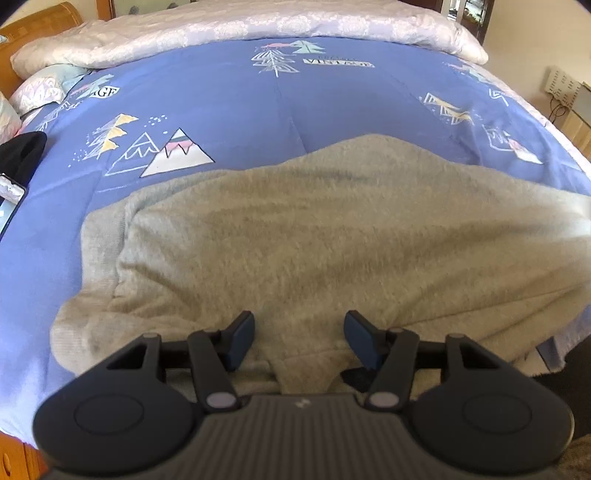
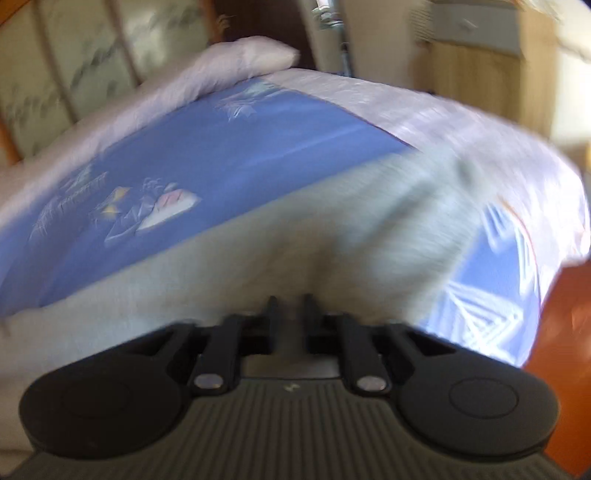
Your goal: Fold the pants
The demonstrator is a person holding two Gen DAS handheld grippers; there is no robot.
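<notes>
The grey fleece pants (image 1: 314, 240) lie spread across the blue patterned bed cover (image 1: 229, 103), with their near edge hanging toward me. My left gripper (image 1: 299, 339) is open, its blue pads either side of a fold of the pants' near edge, not closed on it. In the blurred right wrist view, the pants (image 2: 258, 254) rise in a ridge straight ahead. My right gripper (image 2: 290, 314) has its fingers nearly together with grey cloth pinched between them.
A white quilt (image 1: 258, 26) is bunched along the far side of the bed. A black garment (image 1: 22, 151) and a phone (image 1: 7, 206) lie at the left edge. A wooden headboard (image 1: 37, 22) stands far left. Wooden furniture (image 2: 487, 62) stands beyond the bed.
</notes>
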